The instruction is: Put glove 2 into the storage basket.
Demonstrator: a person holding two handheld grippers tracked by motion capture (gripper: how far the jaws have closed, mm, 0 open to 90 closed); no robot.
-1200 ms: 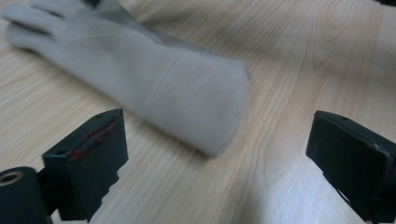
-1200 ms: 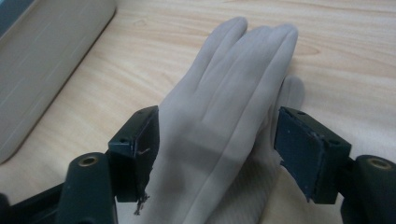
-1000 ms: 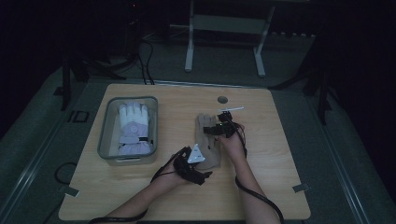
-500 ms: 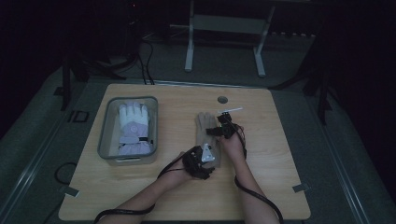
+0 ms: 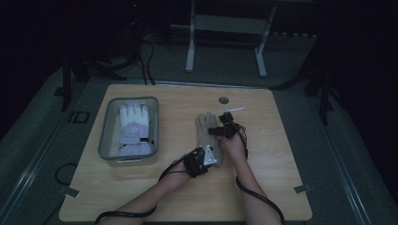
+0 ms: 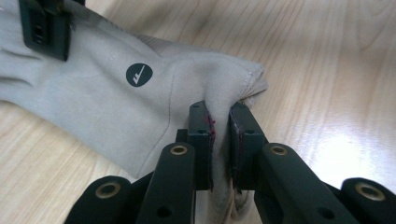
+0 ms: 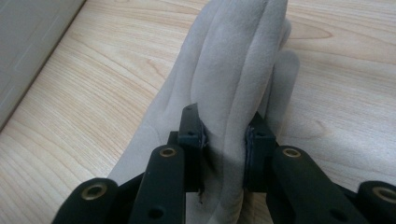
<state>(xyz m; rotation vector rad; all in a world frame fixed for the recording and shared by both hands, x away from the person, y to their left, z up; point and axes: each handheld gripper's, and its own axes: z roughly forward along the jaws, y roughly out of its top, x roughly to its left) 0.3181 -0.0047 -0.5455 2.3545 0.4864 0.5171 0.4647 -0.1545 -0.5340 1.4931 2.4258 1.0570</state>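
- Left jaws, just closing, pinching cuff of grey glove (image 6: 116, 107) on counter (image 5: 263, 187).
- Right jaws, just closing, clamping glove's bunched finger end.
- Lifting both ends together, level, towards bin (image 5: 106, 140) holding white glove (image 5: 133, 129).

grey glove (image 5: 206, 133) | round dark logo on back | flat on table, centre | fingers toward 12 o'clock | cuff bunched

White glove (image 5: 133, 123) lies in bin (image 5: 105, 138) (left on table (image 5: 263, 197)).

Round tick-like logo (perhaps) on glove (image 6: 139, 75).
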